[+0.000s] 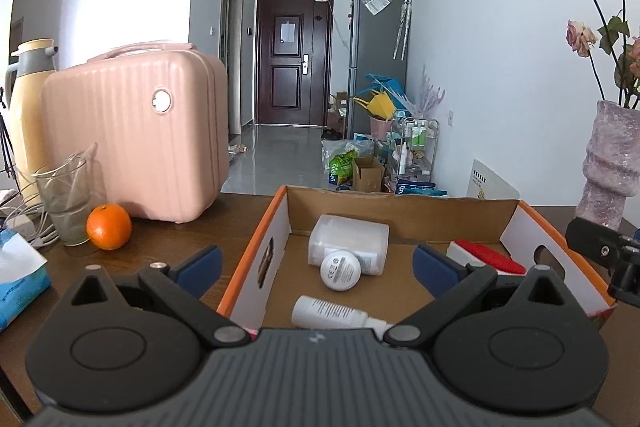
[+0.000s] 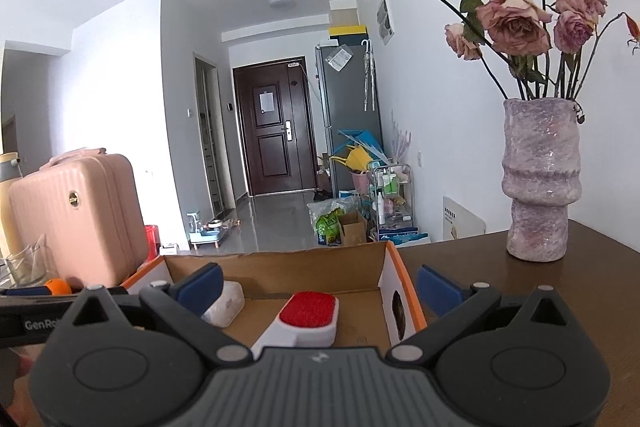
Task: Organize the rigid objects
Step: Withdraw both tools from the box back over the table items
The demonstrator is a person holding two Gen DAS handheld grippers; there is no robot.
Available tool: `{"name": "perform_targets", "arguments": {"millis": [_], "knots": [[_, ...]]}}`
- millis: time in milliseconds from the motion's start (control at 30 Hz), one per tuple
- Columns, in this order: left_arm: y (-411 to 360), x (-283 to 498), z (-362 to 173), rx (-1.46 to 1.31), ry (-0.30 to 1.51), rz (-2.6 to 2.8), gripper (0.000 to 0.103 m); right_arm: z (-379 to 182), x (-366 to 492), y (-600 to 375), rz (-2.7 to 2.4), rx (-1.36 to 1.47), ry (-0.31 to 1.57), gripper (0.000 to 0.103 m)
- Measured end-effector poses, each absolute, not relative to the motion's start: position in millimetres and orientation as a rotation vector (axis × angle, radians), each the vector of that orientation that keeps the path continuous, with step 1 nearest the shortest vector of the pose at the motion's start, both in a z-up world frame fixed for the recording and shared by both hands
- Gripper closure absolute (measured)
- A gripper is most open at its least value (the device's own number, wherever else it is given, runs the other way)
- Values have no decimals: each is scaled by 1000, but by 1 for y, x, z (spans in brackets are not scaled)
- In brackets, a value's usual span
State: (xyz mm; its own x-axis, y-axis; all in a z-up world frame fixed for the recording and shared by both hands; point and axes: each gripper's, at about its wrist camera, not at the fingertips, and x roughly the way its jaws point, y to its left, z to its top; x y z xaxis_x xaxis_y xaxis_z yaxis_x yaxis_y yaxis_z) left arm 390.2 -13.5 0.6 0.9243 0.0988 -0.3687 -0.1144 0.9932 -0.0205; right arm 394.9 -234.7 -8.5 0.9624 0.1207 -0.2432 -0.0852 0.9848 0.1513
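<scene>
An open cardboard box (image 1: 400, 205) with orange rims sits on the dark wooden table. Inside it lie a white rectangular case (image 1: 350, 239), a round white disc (image 1: 341, 270), a white bottle (image 1: 328, 313) on its side and a red-and-white brush (image 1: 490, 257). My left gripper (image 1: 316, 263) hangs open over the box's near left part, holding nothing. In the right wrist view the box (image 2: 394, 259) shows the brush (image 2: 306, 311) and the white case (image 2: 226, 301). My right gripper (image 2: 318, 285) is open above the box's near right corner, empty.
A pink hard case (image 1: 136, 131), a glass (image 1: 64, 203), an orange (image 1: 109, 227) and a cream thermos (image 1: 28, 107) stand left of the box. A blue tissue pack (image 1: 20, 275) lies at the left edge. A mauve vase (image 2: 540, 179) with dried roses stands to the right.
</scene>
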Motion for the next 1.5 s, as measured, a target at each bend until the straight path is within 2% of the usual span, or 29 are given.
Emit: {"name": "perform_targets", "arguments": {"millis": [1000, 1500], "knots": [[2, 284, -11, -10, 407, 78, 0, -27, 288, -222, 142, 122, 297, 0], [15, 249, -20, -17, 466, 33, 0, -38, 263, -214, 147, 99, 345, 0]]}}
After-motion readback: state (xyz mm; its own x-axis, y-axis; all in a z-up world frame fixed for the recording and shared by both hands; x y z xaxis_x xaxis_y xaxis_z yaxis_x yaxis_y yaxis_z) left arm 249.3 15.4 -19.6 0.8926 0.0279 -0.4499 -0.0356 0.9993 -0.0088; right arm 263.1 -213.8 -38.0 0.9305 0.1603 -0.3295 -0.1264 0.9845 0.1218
